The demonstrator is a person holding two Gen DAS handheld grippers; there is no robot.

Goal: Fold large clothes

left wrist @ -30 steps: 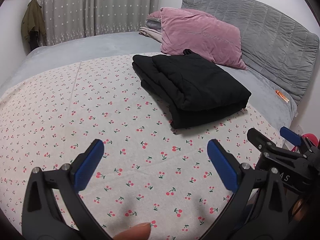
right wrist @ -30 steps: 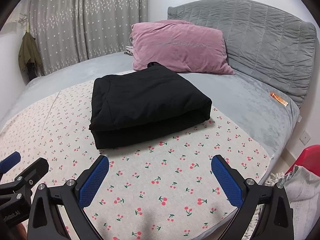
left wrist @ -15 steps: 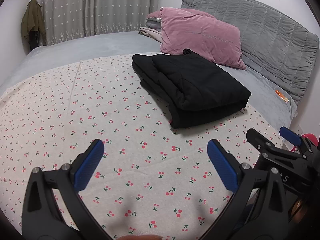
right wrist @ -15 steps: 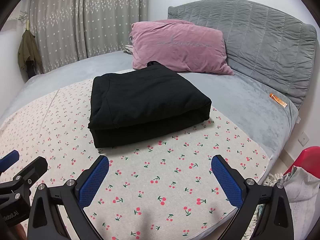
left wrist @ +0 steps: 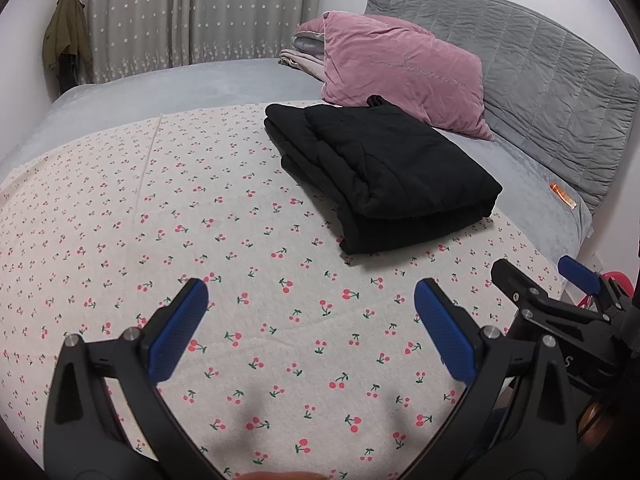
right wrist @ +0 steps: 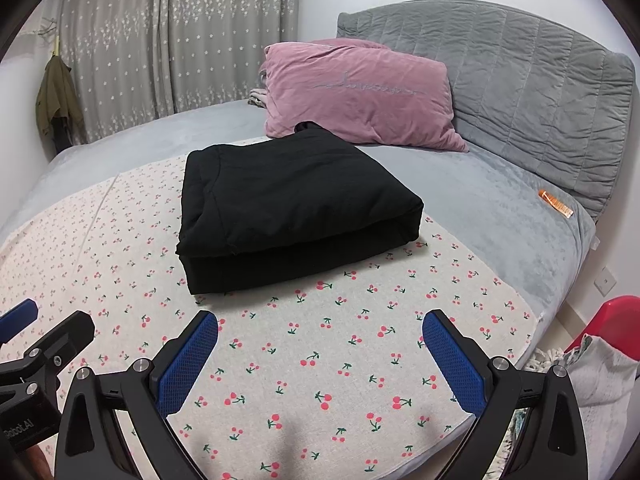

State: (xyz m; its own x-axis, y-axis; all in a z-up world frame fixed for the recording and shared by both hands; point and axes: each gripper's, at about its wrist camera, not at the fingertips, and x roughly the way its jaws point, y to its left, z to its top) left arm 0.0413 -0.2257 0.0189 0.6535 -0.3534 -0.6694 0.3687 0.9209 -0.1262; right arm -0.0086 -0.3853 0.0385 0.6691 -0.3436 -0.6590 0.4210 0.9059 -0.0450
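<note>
Squarely folded black garment (right wrist: 296, 208), soft, thick, cherry-print sheet (right wrist: 360, 344)

Both wrist views low over the cherry-print sheet (left wrist: 248, 208), facing the headboard (right wrist: 520, 80), sharing the folded black garment (right wrist: 288, 208)

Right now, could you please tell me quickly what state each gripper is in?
Left gripper: open, holding nothing, above the cherry-print sheet.
Right gripper: open, holding nothing, short of the folded black padded garment.
</note>
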